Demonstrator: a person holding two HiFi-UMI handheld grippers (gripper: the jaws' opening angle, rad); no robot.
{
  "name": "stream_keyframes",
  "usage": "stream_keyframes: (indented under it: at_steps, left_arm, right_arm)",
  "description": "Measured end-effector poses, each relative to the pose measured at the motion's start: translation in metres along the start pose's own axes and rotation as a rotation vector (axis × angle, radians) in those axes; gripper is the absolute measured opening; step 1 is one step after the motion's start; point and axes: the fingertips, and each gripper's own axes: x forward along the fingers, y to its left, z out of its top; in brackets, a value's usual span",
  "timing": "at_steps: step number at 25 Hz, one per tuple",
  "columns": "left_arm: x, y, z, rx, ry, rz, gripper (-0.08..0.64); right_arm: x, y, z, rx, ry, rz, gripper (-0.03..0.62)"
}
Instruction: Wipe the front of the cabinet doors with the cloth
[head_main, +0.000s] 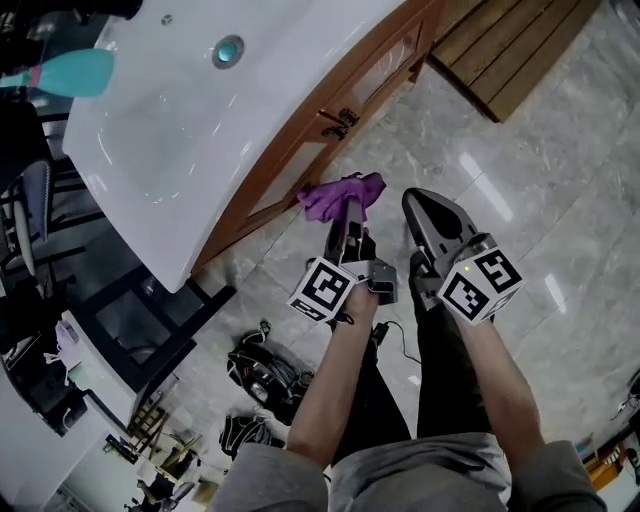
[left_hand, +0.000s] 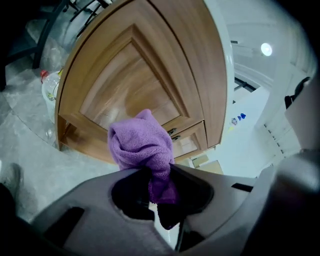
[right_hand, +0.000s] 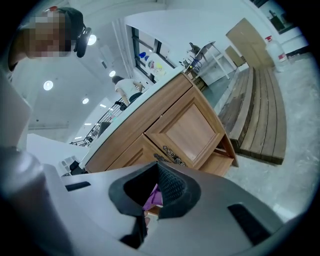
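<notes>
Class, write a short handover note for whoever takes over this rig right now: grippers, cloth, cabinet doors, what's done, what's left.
Left gripper: shut on the purple cloth.
Right gripper: shut, empty, beside the left one.
Cloth: bunched in front of the wooden cabinet door; contact unclear.
Done: cloth gripped and at the door.
Left: wipe the door fronts; how much is already wiped does not show.

Purple cloth (left_hand: 141, 145) bunched, pinched in left claw (left_hand: 161, 177), beside lower wooden cabinet door (left_hand: 130, 80)
</notes>
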Motion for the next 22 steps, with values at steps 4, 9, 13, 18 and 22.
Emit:
stream_keyframes:
  at_steps: [4,9,13,18,22]
  left_arm:
    - [-0.019,-0.034,0.010,0.082,0.017,-0.009,0.077]
    - [-0.041,-0.093,0.022,0.216,0.046,-0.057,0.077]
    - [-0.068,-0.140,0.031,0.318,0.058,-0.082,0.077]
    - [-0.096,-0.194,0.046,0.420,0.045,-0.126,0.077]
    - [-0.116,-0.232,0.071,0.477,0.003,-0.167,0.078]
  right_arm:
    - [-0.012,0.018,0.019,0.007,-0.024,-0.007,0.009]
    - [-0.028,0.047,0.046,-0.003,-0.035,0.000,0.009]
    - [-0.045,0.078,0.067,-0.008,-0.043,0.006,0.009]
    - [-0.064,0.117,0.103,-0.051,-0.070,0.028,0.009]
    - [-0.071,0.151,0.137,-0.105,-0.108,0.053,0.009]
